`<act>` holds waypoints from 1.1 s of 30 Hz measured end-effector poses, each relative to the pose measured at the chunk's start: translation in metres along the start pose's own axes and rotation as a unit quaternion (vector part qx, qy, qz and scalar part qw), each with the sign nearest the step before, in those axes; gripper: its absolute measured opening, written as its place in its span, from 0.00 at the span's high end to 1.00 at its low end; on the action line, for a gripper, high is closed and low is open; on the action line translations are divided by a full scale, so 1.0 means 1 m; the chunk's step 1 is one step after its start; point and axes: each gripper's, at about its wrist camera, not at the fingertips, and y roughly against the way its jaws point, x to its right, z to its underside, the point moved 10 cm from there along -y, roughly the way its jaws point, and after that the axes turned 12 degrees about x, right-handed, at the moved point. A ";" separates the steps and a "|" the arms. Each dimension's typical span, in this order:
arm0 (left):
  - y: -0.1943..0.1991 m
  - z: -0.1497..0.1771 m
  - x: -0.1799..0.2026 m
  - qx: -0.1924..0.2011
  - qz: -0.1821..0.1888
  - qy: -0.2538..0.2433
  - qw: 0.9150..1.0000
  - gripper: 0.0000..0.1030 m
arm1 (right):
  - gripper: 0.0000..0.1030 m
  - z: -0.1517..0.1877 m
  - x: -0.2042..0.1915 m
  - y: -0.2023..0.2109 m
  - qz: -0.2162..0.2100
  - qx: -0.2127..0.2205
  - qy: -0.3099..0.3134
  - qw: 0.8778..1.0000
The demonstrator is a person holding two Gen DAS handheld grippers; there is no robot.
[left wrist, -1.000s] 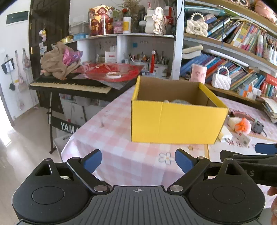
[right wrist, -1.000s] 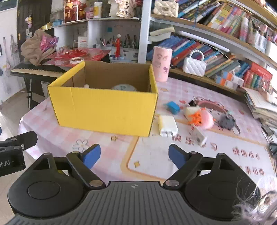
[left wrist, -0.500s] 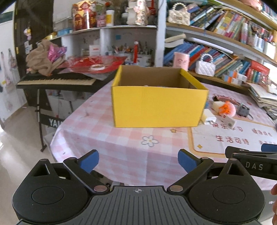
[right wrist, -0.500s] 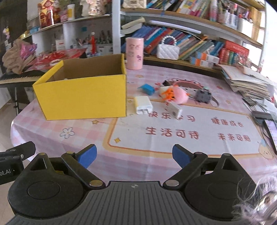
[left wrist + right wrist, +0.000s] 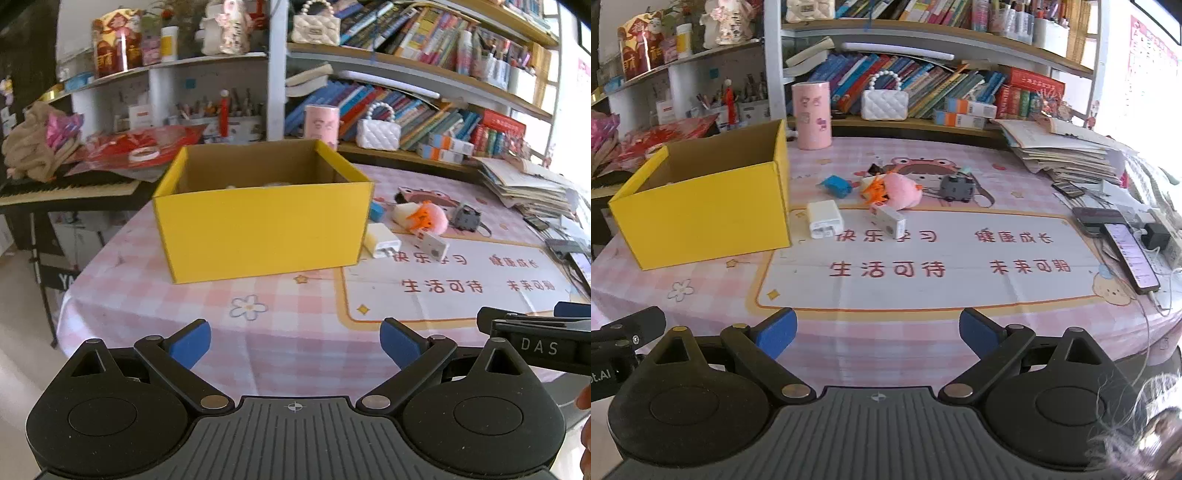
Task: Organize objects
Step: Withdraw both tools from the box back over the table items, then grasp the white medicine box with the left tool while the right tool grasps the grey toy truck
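Cardboard box (image 5: 260, 229) rectangular, glossy yellow, beside fuzzy plush (image 5: 897, 190)

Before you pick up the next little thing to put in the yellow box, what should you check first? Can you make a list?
1. Right hand-held gripper open and empty: ok.
2. Left hand-held gripper open and empty: ok.
3. Yellow box top open: ok.
4. White charger lying free beside the box: ok.
5. Pink plush toy clear of the small white box: not ok, they touch.
6. Room left inside the box: cannot tell.
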 end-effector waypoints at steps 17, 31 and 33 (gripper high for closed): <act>-0.041 -0.012 0.067 -0.013 0.047 -0.015 0.999 0.03 | 0.07 -0.007 0.063 -0.027 0.045 -0.014 -0.014 0.999; -0.089 -0.030 0.125 -0.017 0.047 -0.015 0.999 0.03 | 0.07 -0.034 0.112 -0.080 0.031 -0.012 -0.006 0.999; -0.097 -0.031 0.134 -0.021 0.042 -0.017 0.999 0.03 | 0.07 -0.040 0.120 -0.089 0.028 -0.009 -0.005 1.000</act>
